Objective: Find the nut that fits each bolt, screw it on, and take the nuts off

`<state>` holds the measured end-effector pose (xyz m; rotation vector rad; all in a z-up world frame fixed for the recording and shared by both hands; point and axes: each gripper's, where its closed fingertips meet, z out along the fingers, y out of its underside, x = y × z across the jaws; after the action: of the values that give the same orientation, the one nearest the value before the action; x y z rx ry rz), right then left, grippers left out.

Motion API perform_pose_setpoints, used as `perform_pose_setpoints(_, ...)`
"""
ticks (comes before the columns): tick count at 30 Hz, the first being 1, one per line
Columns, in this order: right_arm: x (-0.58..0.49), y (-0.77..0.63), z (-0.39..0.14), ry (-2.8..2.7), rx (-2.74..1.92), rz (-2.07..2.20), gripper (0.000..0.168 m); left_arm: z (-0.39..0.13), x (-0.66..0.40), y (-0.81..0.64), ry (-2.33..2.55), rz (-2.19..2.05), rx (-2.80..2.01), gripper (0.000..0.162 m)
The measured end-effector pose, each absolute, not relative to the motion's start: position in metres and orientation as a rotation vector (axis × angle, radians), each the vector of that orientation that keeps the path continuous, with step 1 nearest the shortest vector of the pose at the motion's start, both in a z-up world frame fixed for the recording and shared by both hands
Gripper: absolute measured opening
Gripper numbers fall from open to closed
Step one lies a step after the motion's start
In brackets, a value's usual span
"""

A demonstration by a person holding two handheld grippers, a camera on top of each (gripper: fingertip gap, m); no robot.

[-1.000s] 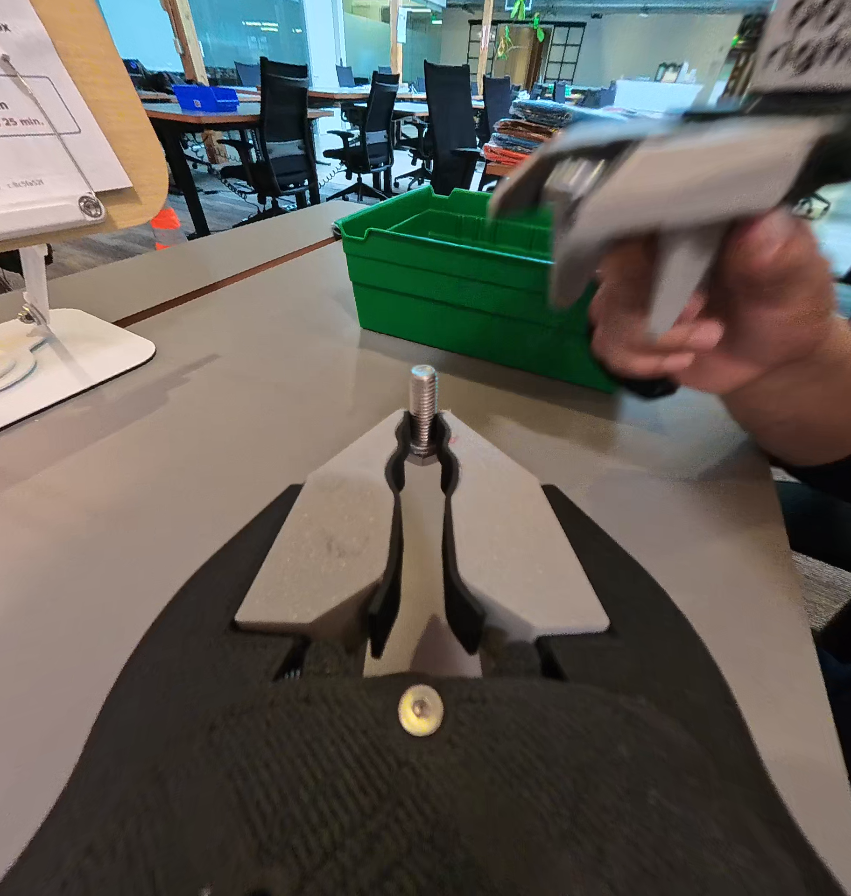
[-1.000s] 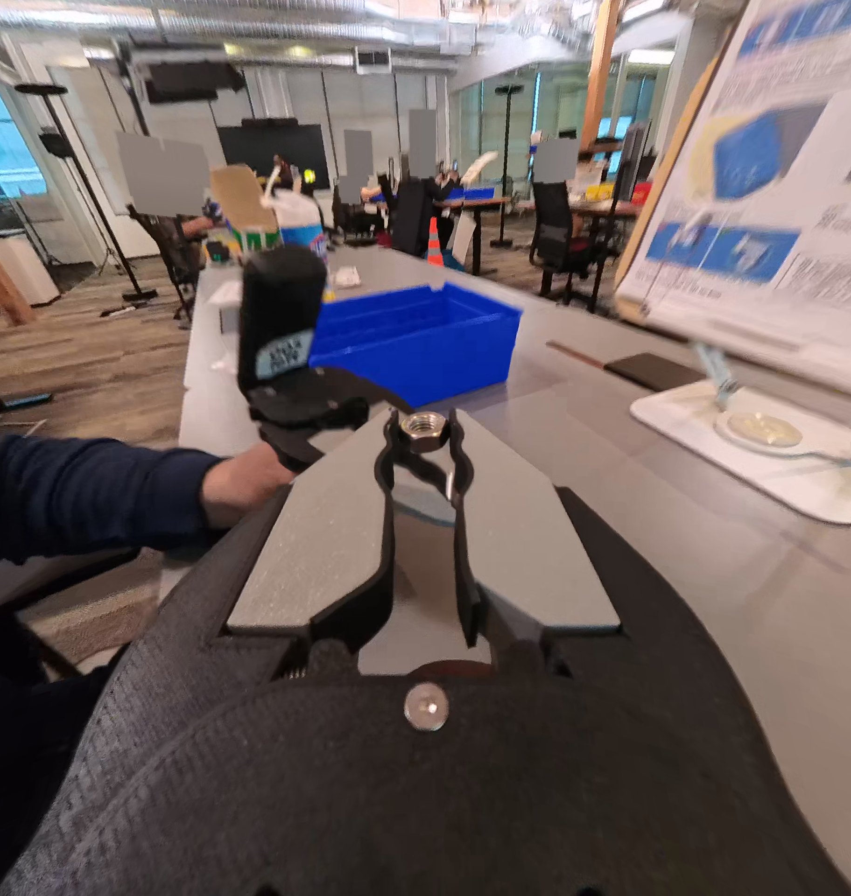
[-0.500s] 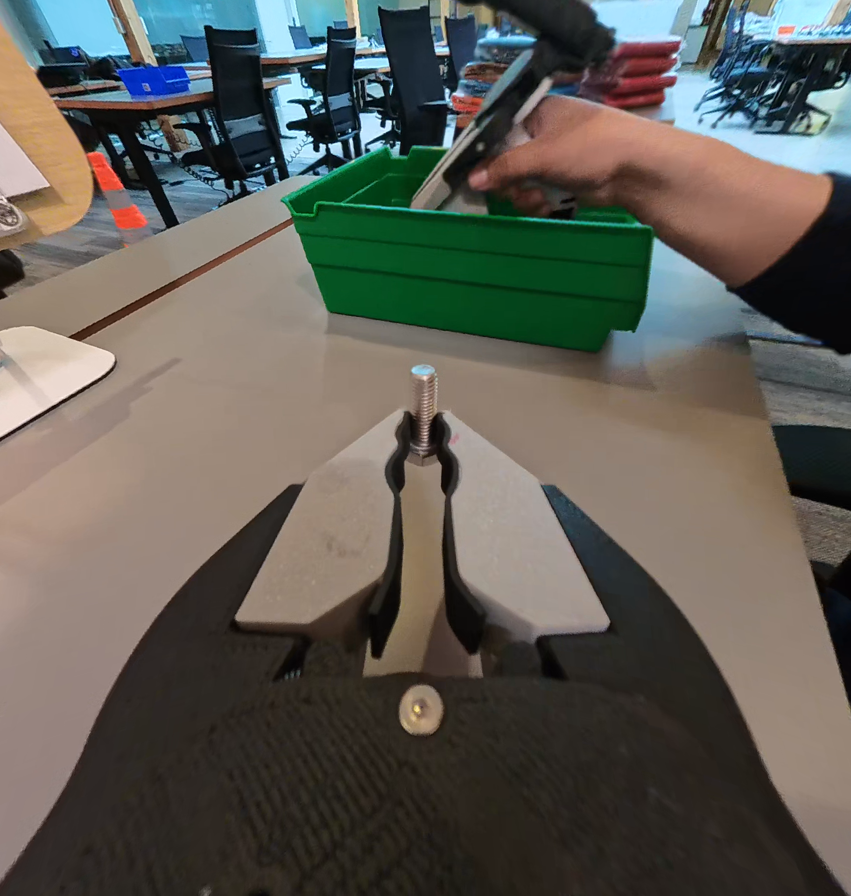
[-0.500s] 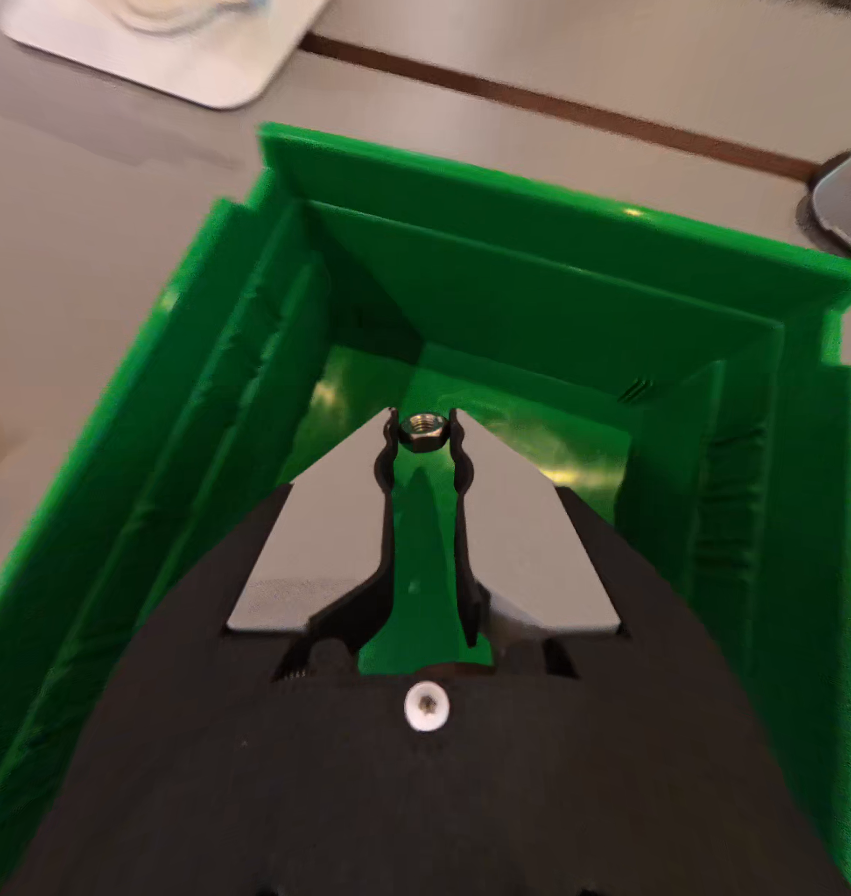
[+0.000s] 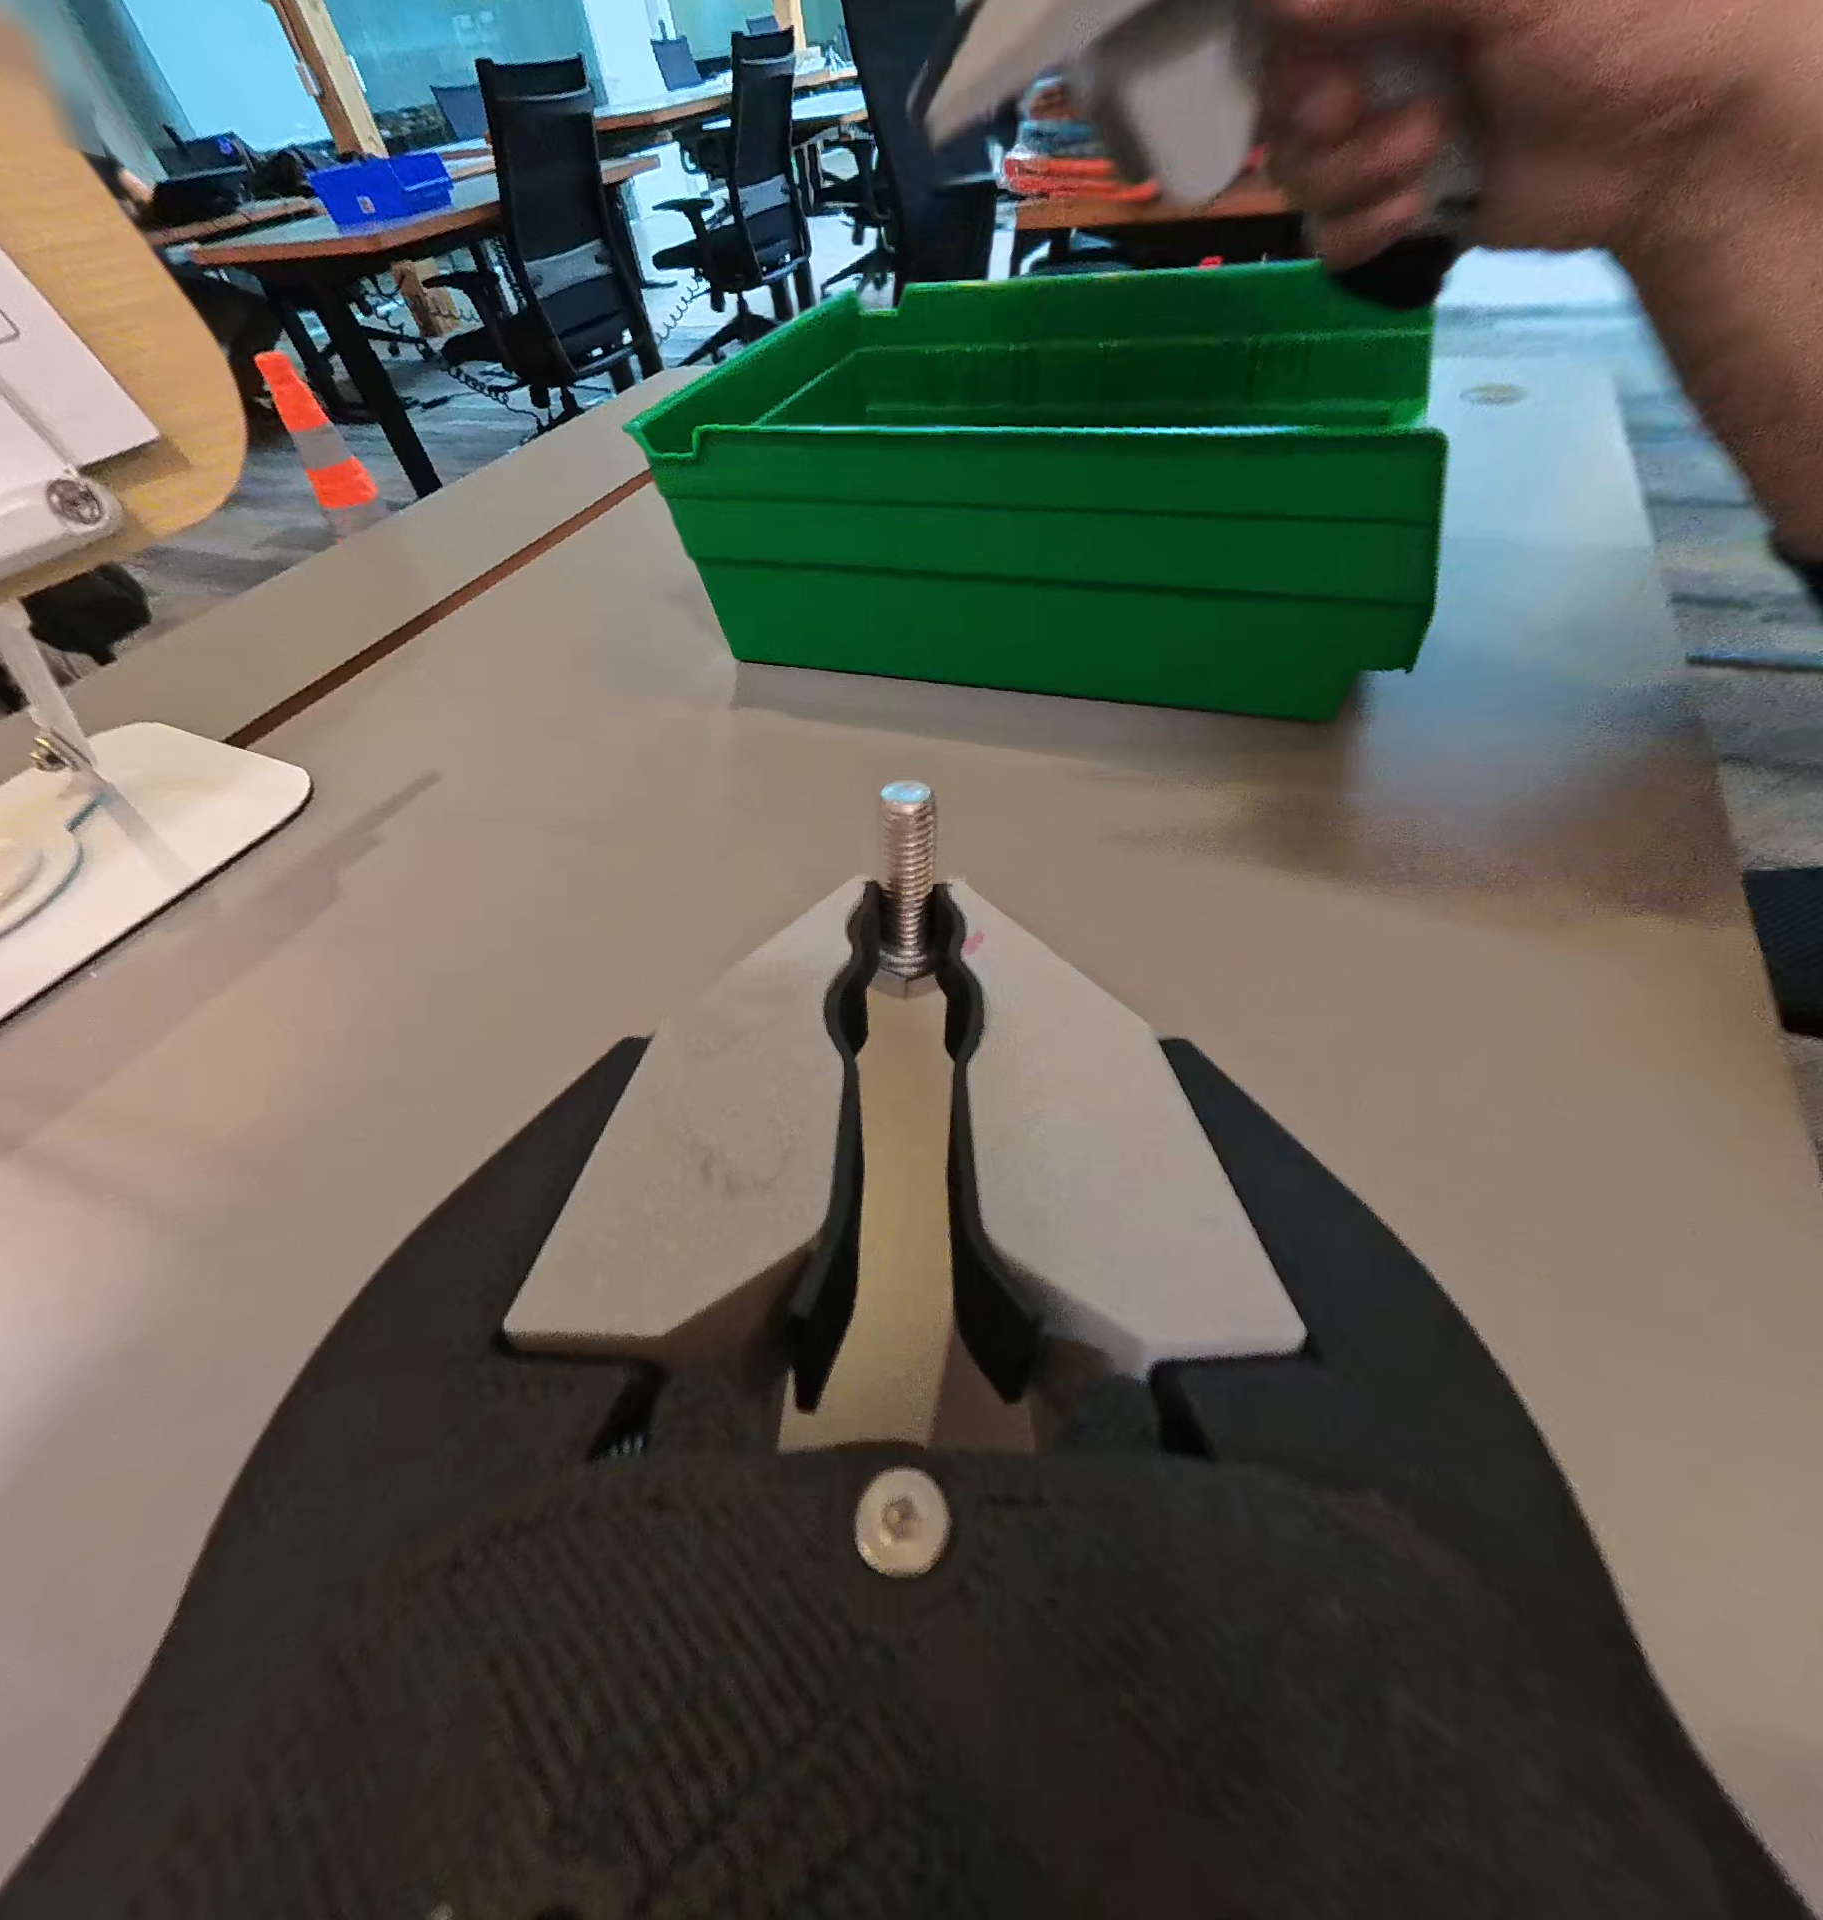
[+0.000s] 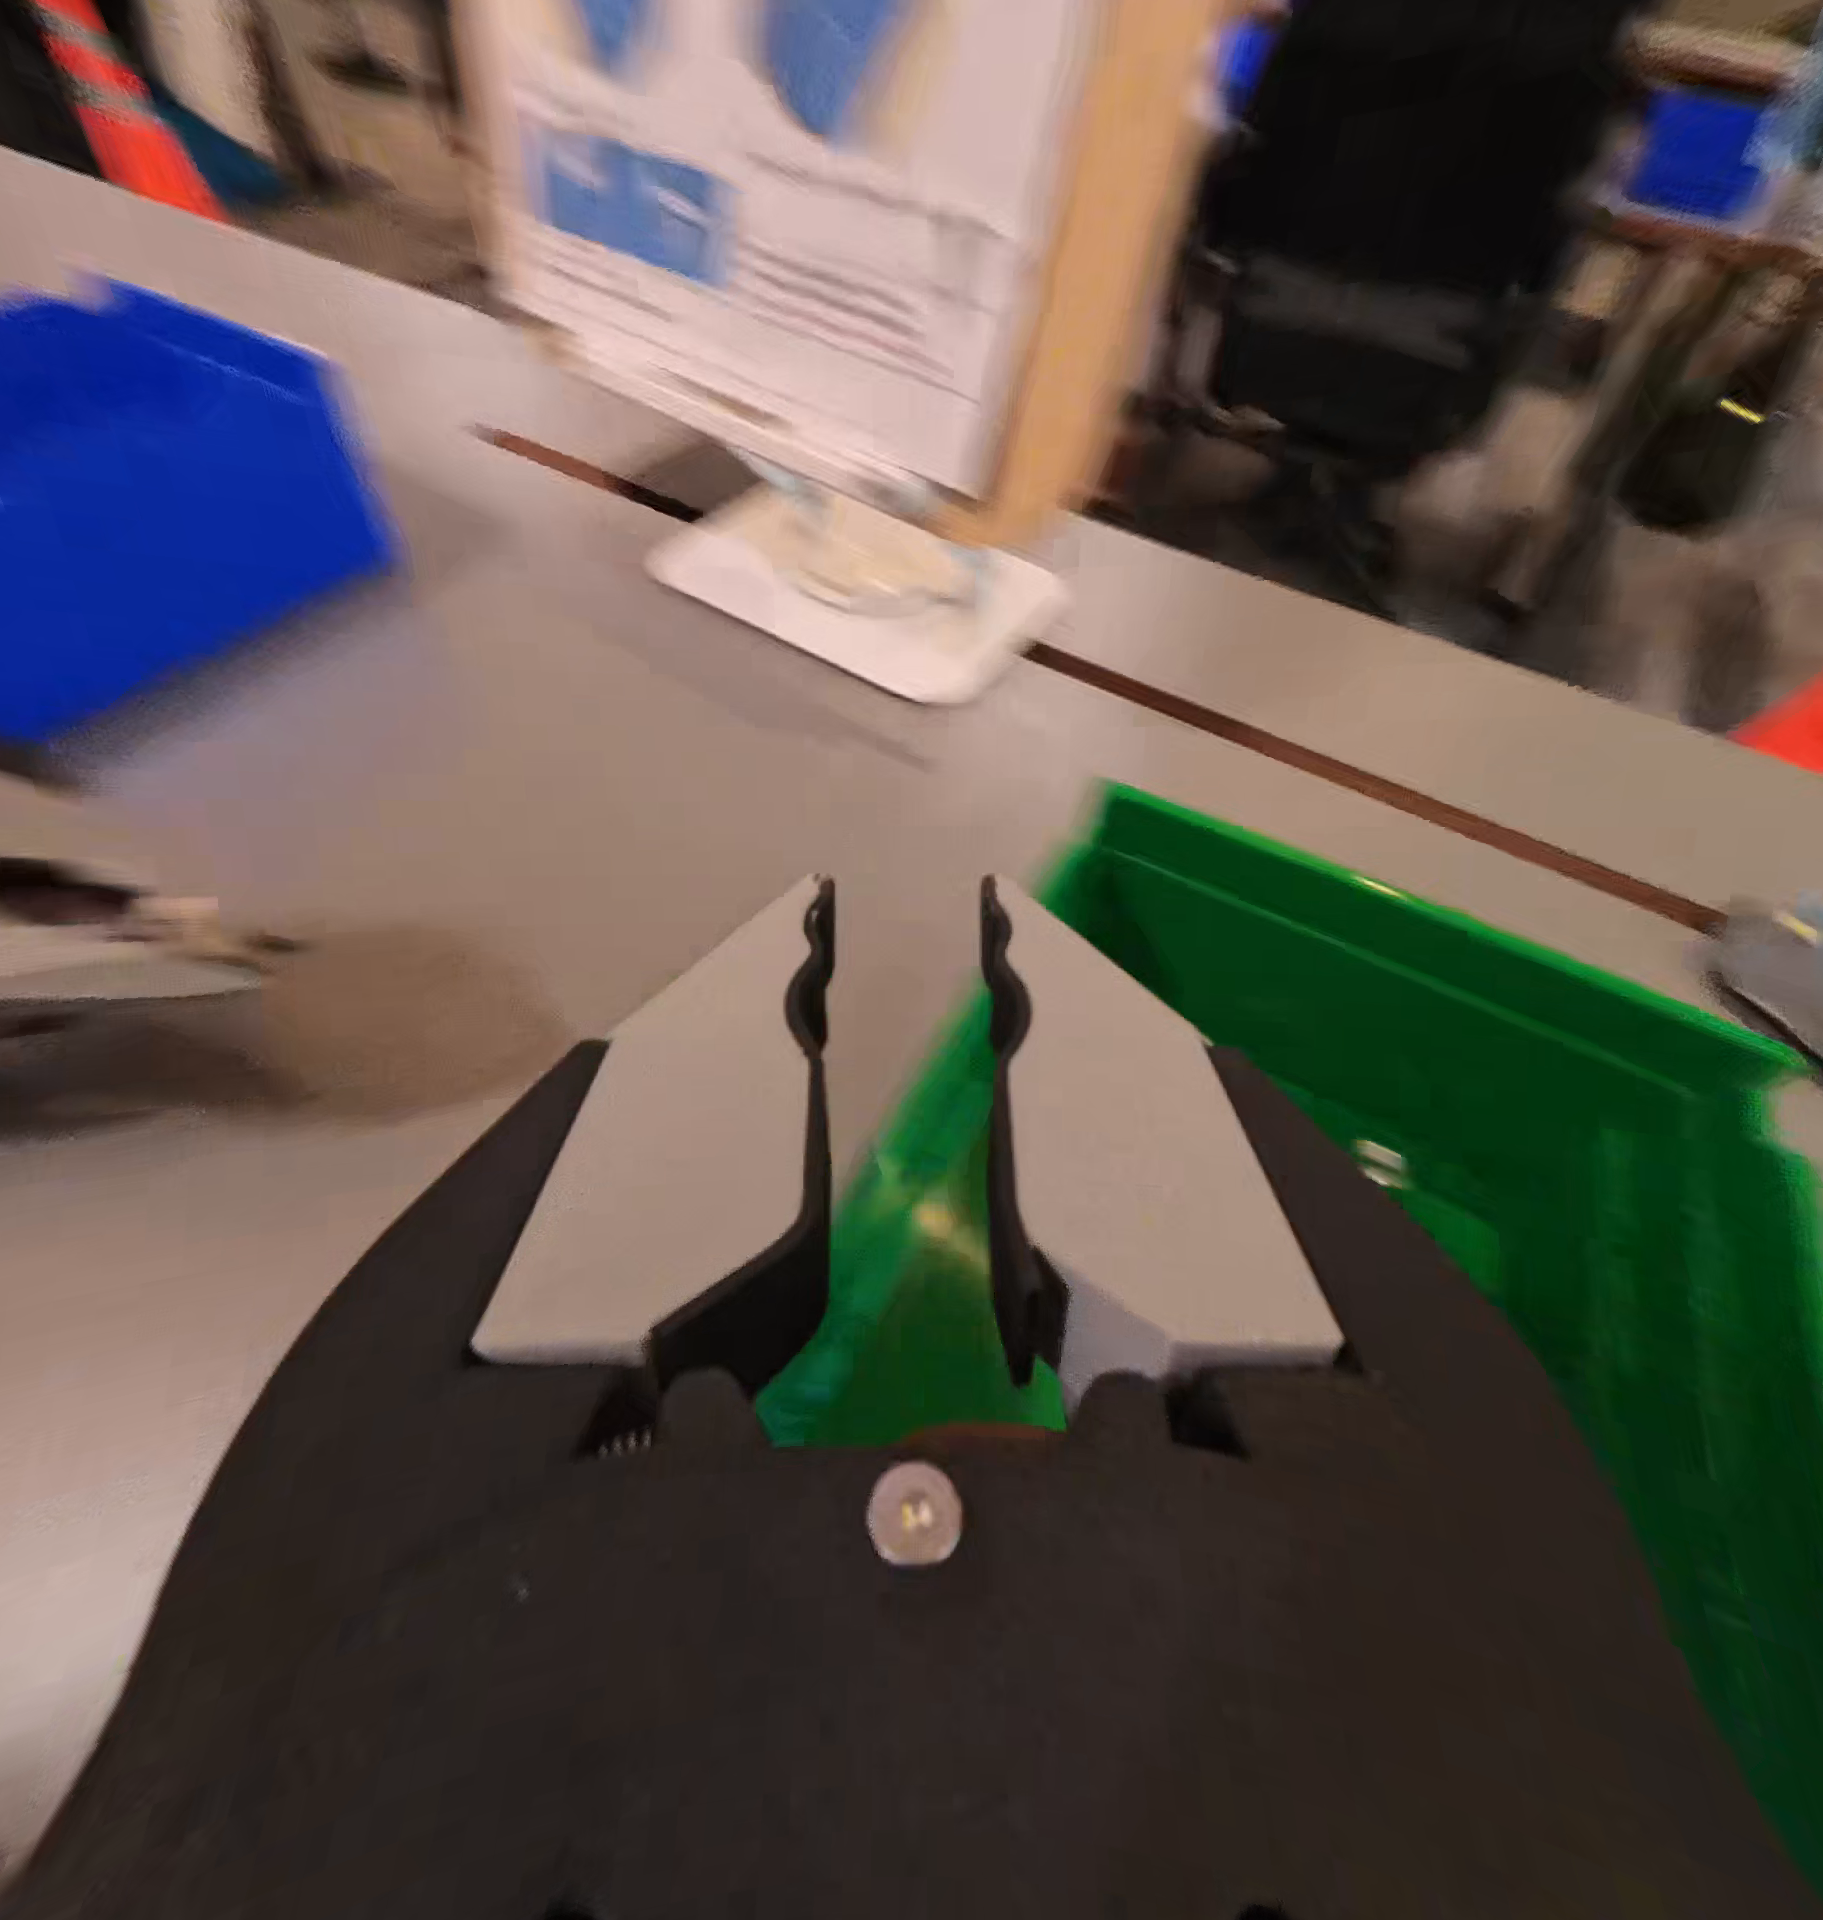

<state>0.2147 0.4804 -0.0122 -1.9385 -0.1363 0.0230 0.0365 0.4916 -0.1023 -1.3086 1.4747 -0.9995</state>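
The left claw clamps the threaded steel bolt upright, axis toward twelve o'clock; the right claw, parted and empty, hovers beside the green plastic bin at four o'clock.

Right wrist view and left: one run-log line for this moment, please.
left gripper: shut on bolt, upright | right gripper: open, empty, over green bin edge | nut: possibly in bin, blurred

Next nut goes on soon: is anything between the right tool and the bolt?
Nothing visible. The bolt stands bare-threaded in the shut left tool; the right tool hangs open and empty over the edge of the green bin beyond it.
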Motion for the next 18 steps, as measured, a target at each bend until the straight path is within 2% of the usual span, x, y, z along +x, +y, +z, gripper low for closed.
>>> perform_pose_setpoints(2,0.138,0.466,-0.001,-0.299,-1.906,0.235,0.032,-0.104,0.038,0.491,1.487,-0.950,-1.295,0.007)
perform_pose_setpoints(6,0.049,0.467,-0.033,-0.484,-1.971,0.404,0.027,-0.104,0.038,0.491,1.499,-0.841,-1.247,0.007)
perform_pose_setpoints(10,0.022,0.487,-0.075,-0.471,-2.055,0.455,0.025,-0.101,0.035,0.495,1.498,-0.689,-1.182,0.007)
perform_pose_setpoints(12,0.012,0.493,-0.081,-0.452,-2.039,0.498,0.020,-0.104,0.034,0.497,1.516,-0.600,-1.151,0.007)
perform_pose_setpoints(13,0.013,0.498,-0.083,-0.436,-2.034,0.484,0.008,-0.104,0.033,0.498,1.520,-0.546,-1.132,0.006)
perform_pose_setpoints(18,0.018,0.504,-0.091,-0.408,-2.046,0.466,0.006,-0.107,0.033,0.508,1.521,-0.264,-1.073,0.007)
